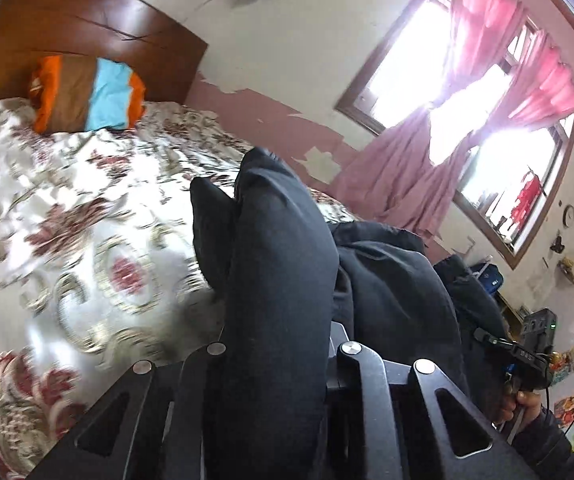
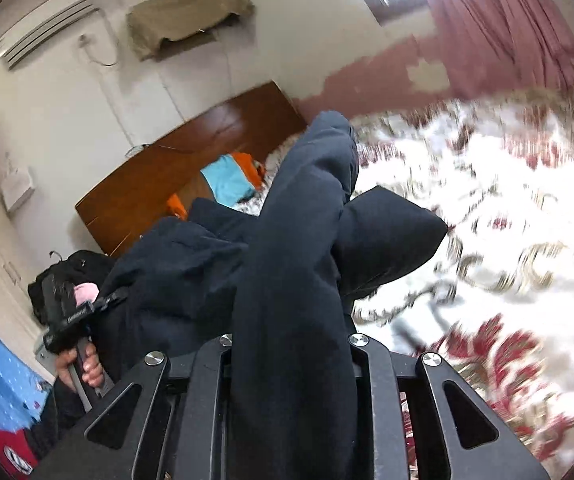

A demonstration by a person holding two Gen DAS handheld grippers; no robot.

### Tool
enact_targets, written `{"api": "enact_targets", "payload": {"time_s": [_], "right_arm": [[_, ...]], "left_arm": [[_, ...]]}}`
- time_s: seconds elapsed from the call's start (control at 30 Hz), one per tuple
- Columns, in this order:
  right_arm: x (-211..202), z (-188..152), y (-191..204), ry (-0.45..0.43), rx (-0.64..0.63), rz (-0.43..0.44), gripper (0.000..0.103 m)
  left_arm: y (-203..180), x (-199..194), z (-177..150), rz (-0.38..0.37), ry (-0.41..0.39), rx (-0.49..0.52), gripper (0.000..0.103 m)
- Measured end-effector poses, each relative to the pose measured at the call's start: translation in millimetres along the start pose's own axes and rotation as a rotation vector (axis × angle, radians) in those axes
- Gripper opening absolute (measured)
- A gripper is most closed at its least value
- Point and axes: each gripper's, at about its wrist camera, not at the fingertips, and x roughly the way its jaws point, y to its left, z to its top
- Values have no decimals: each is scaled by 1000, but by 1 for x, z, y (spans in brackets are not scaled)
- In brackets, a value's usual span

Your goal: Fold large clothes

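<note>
The dark garment (image 1: pixel 279 280) hangs bunched in the air above the flowered bedspread (image 1: pixel 67 220), with a thick roll of it running straight out from each camera. It looks like soft, fairly heavy cloth that sags and slides on itself, so I judge it best taken at an edge or corner and spread flat before any fold, not by the bulky middle. In the left wrist view the left tongs (image 1: pixel 275 360) are clamped on a fat fold, their fingers hidden under the cloth. The right tongs (image 2: pixel 291 356) likewise grip a thick fold (image 2: pixel 299 280) that covers the fingers. At the far end of the bed a striped pillow (image 1: pixel 87 92) leans on the wooden headboard (image 1: pixel 87 28); pink curtains (image 1: pixel 487 60) hang at the window on the right.
</note>
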Motion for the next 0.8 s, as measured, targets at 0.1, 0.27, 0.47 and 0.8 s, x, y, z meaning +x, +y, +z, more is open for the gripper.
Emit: {"api": "enact_targets", "payload": {"time_s": [0.1,0.27,0.47,0.8], "right_arm": [[-37,10,1,-65,-16,-17,19],[-81,18,-35,-185,32,-87,19],[-73,-13,-100,-147,242,-204,19],[-53,-62,-135,-110,413,-344,58]], "left_arm": [[-38,11,13,4,8,66,20],[-85,22,22,-79,-38,127,20],[-118,72,7,-30,33,228,21],[-48,126,-44,150,194,45,40]]}}
